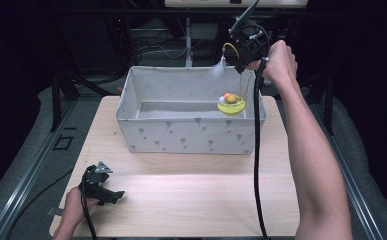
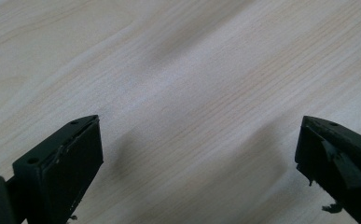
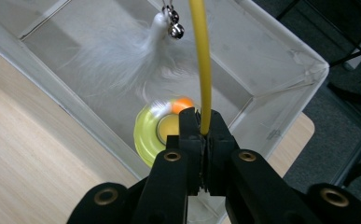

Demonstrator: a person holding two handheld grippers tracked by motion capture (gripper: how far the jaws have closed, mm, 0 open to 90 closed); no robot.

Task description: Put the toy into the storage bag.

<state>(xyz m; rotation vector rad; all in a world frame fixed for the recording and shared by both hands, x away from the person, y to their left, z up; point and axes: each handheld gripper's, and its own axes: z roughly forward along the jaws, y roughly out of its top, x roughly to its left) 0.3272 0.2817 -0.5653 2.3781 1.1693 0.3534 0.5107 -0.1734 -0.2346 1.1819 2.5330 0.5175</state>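
A cat toy hangs from my right gripper (image 1: 240, 56), which is shut on its yellow rod (image 3: 200, 60) high over the right end of the grey fabric box (image 1: 186, 135). A white feather (image 3: 122, 51) and a small bell (image 3: 176, 30) dangle from the rod's tip. Below the closed jaws hangs the toy's yellow-green disc (image 1: 231, 104) with an orange ball (image 3: 183, 103), inside the box (image 3: 271, 79) near its right wall. Whether the disc touches the bottom I cannot tell. My left gripper (image 1: 108, 192) rests open on the wooden table (image 2: 192, 70), jaws wide apart (image 2: 199, 126) with nothing between them.
The box stands at the back middle of the table (image 1: 181, 190), its inside otherwise bare. The right gripper's black cable (image 1: 256, 150) hangs down across the table's right side. Dark frames and cables stand behind the table.
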